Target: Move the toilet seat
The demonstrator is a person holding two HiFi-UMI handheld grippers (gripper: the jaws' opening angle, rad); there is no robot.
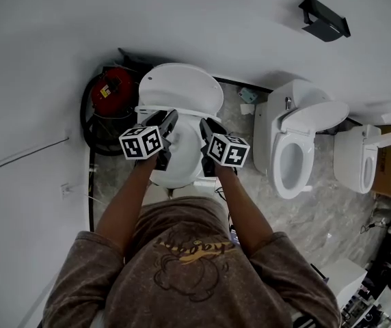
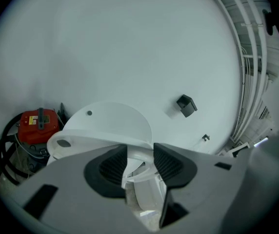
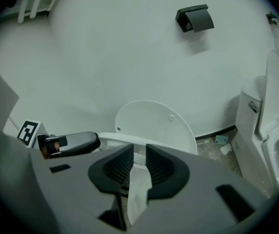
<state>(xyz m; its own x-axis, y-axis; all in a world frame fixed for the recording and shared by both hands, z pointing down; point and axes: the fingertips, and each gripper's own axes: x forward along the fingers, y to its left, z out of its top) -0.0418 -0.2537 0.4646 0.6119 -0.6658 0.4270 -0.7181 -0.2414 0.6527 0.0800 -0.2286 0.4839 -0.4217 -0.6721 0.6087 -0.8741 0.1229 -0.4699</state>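
A white toilet stands against the wall with its lid up. The toilet seat is tilted up off the bowl, a grey bumper showing on its underside. My left gripper is at the seat's left part, and the rim runs between its fairly wide jaws, touching both pads. My right gripper is at the right part, its narrow jaws shut on the seat's white edge. In the right gripper view the left gripper's fingers show beside the rim.
A red machine with a coiled black hose sits left of the toilet. Two more toilets with raised lids stand to the right, then a cardboard box. A black holder hangs on the wall. Scraps lie on the floor.
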